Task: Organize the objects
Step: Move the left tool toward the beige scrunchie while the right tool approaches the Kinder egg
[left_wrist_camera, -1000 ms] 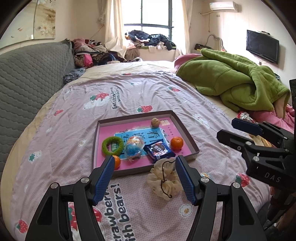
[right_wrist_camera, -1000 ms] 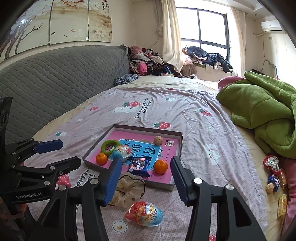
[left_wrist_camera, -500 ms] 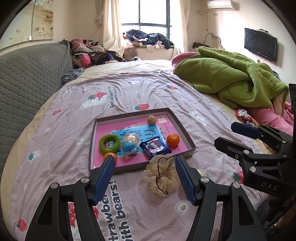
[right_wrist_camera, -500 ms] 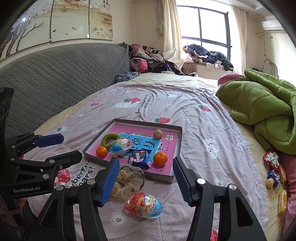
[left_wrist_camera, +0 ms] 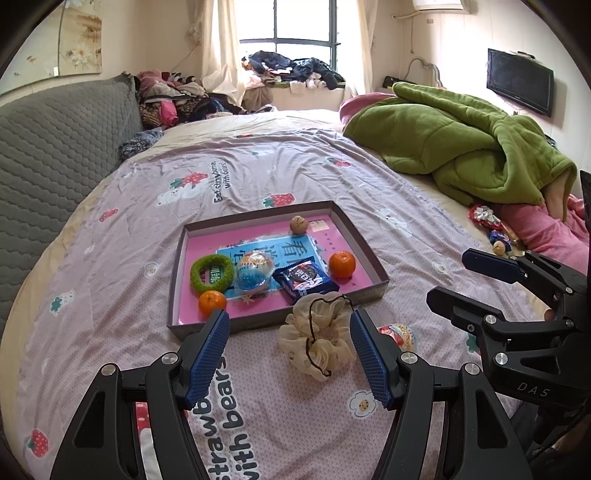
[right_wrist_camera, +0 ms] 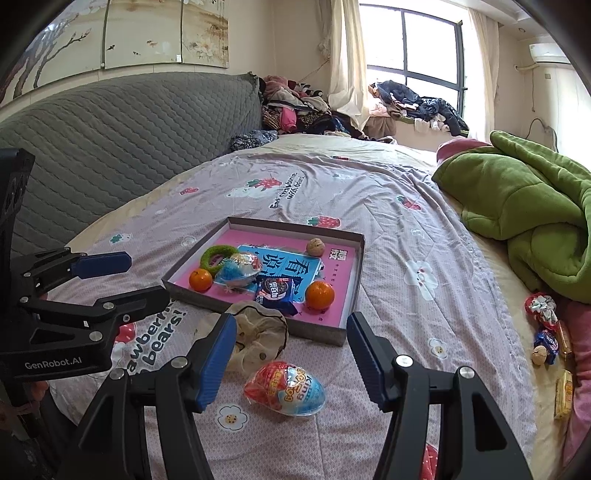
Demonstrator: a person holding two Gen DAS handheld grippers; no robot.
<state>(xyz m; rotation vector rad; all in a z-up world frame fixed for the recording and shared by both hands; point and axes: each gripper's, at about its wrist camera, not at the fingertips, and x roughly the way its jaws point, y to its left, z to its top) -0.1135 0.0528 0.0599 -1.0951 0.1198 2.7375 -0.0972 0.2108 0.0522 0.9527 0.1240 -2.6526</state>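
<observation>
On the bed, a cream scrunchie (left_wrist_camera: pixel 317 339) lay just ahead, between the wide-open left claw's (left_wrist_camera: pixel 290 350) fingers, nearer than the wide-open right claw (right_wrist_camera: pixel 291 360), touching the tray's (left_wrist_camera: pixel 373 258) near wall.

1. A lilac bedspread (left_wrist_camera: pixel 303 170) printed with strawberries and bears covers the bed.
2. A grey quilted headboard (right_wrist_camera: pixel 110 125) runs along the left side.
3. A crumpled green blanket (left_wrist_camera: pixel 461 147) lies at the far right of the bed, with pink bedding (left_wrist_camera: pixel 546 236) just beside it on the near side.
4. A window (right_wrist_camera: pixel 424 48) with cream curtains (right_wrist_camera: pixel 343 55) stands at the far end; clothes (left_wrist_camera: pixel 295 70) are piled on its sill.
5. More clothes (right_wrist_camera: pixel 295 107) are heaped at the far left corner, next to the headboard.
6. A dark television (left_wrist_camera: pixel 521 86) hangs on the right wall.
7. An air conditioner (left_wrist_camera: pixel 439 4) is mounted high, right of the window.
8. Painted panels (right_wrist_camera: pixel 147 33) hang above the headboard.
</observation>
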